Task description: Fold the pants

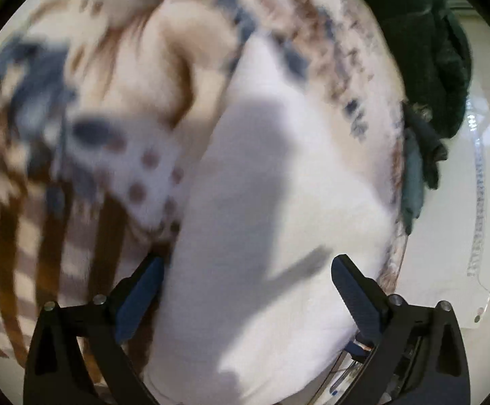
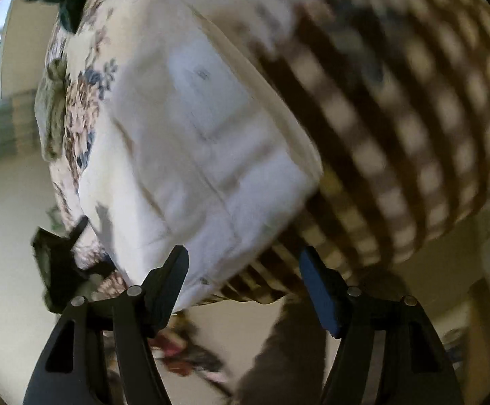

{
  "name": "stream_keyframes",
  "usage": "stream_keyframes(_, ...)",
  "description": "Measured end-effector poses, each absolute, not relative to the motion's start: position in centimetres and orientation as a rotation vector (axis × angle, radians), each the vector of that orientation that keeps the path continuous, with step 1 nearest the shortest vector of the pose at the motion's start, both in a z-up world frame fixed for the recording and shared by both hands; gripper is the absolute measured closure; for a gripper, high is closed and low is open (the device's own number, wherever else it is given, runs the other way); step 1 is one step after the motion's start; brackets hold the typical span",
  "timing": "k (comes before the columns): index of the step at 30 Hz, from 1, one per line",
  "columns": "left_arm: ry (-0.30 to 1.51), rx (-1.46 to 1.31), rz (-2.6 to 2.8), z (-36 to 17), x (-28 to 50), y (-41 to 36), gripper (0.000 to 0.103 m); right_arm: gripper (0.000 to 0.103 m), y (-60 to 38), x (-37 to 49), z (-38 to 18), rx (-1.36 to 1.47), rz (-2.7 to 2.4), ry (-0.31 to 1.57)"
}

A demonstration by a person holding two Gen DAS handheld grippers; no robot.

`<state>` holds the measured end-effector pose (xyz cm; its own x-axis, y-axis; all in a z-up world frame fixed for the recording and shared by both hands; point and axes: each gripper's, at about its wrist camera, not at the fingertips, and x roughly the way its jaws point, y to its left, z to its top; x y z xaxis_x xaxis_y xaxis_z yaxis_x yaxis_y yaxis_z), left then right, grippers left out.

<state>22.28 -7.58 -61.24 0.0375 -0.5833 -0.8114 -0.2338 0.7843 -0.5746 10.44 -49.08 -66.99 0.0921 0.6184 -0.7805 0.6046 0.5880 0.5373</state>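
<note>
White pants point(image 1: 261, 182) lie on a patterned bedspread, folded into a long flat shape; both views are blurred by motion. My left gripper point(image 1: 248, 280) is open, its fingers point(image 1: 356, 290) spread over the near end of the pants, holding nothing. In the right wrist view the pants point(image 2: 191, 155) show a pocket seam and lie across the bed. My right gripper point(image 2: 245, 270) is open just above the pants' near edge and the checked cover, holding nothing.
The bedspread has a brown checked part point(image 2: 396, 108) and a floral part point(image 2: 76, 108). Dark green clothing point(image 1: 427, 44) lies at the bed's far edge. The pale floor point(image 2: 8, 219) shows beside the bed, with small items point(image 2: 184, 354) on it.
</note>
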Motion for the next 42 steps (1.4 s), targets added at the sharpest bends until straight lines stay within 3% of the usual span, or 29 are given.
stream_keyframes(2,1.543,-0.674,-0.308,-62.3,22.0,-7.9,0.001,0.032,-48.5,9.8,-69.7,1.171,0.036,1.533)
stream_keyframes(6,1.554,-0.649,-0.344,-63.0,22.5,-8.3,0.0,0.006,-48.0,9.4,-73.1,1.396,0.07,1.375)
stream_keyframes(8,1.559,-0.678,-0.36,-63.3,22.7,-7.9,0.0,0.002,-47.6,9.3,-73.3,1.479,0.074,1.308)
stream_keyframes(13,1.545,-0.876,-0.358,-64.2,22.5,-5.4,0.0,0.002,-46.6,10.0,-71.9,1.489,0.205,1.267)
stream_keyframes(16,1.567,-0.998,-0.337,-65.2,22.8,-4.2,0.0,0.002,-44.8,11.4,-71.5,1.305,0.206,1.354)
stream_keyframes(21,1.605,-0.995,-0.328,-65.2,23.2,-4.0,0.0,0.001,-43.1,12.9,-71.7,1.269,0.212,1.374)
stream_keyframes(26,1.615,-0.958,-0.332,-65.1,23.4,-4.4,0.0,0.003,-42.8,12.8,-70.2,1.351,0.382,1.262)
stream_keyframes(33,1.654,-0.88,-0.253,-64.3,24.6,-7.1,0.0,0.006,-40.9,15.0,-72.5,1.179,0.282,1.393)
stream_keyframes(34,1.63,-0.862,-0.252,-63.8,24.6,-7.6,0.0,0.008,-40.5,15.2,-72.1,1.175,0.287,1.386)
stream_keyframes(35,1.6,-0.851,-0.272,-63.2,24.6,-8.0,0.0,0.022,-39.9,15.3,-71.5,1.172,0.302,1.369)
stream_keyframes(36,1.577,-0.817,-0.295,-62.7,24.4,-8.6,0.003,0.042,-39.2,15.3,-71.7,1.154,0.308,1.366)
stream_keyframes(38,1.544,-0.716,-0.332,-61.3,23.9,-10.0,0.015,0.058,-38.0,15.5,-71.0,1.068,0.305,1.376)
stream_keyframes(40,1.536,-0.678,-0.31,-60.5,23.4,-10.2,0.043,0.064,-37.7,15.4,-70.3,1.049,0.285,1.369)
stream_keyframes(41,1.53,-0.709,-0.311,-60.1,23.0,-10.0,0.049,0.068,-37.6,15.3,-70.0,1.045,0.284,1.365)
stream_keyframes(42,1.524,-0.733,-0.305,-59.8,22.6,-9.7,0.062,0.07,-37.4,15.3,-69.3,1.031,0.284,1.355)
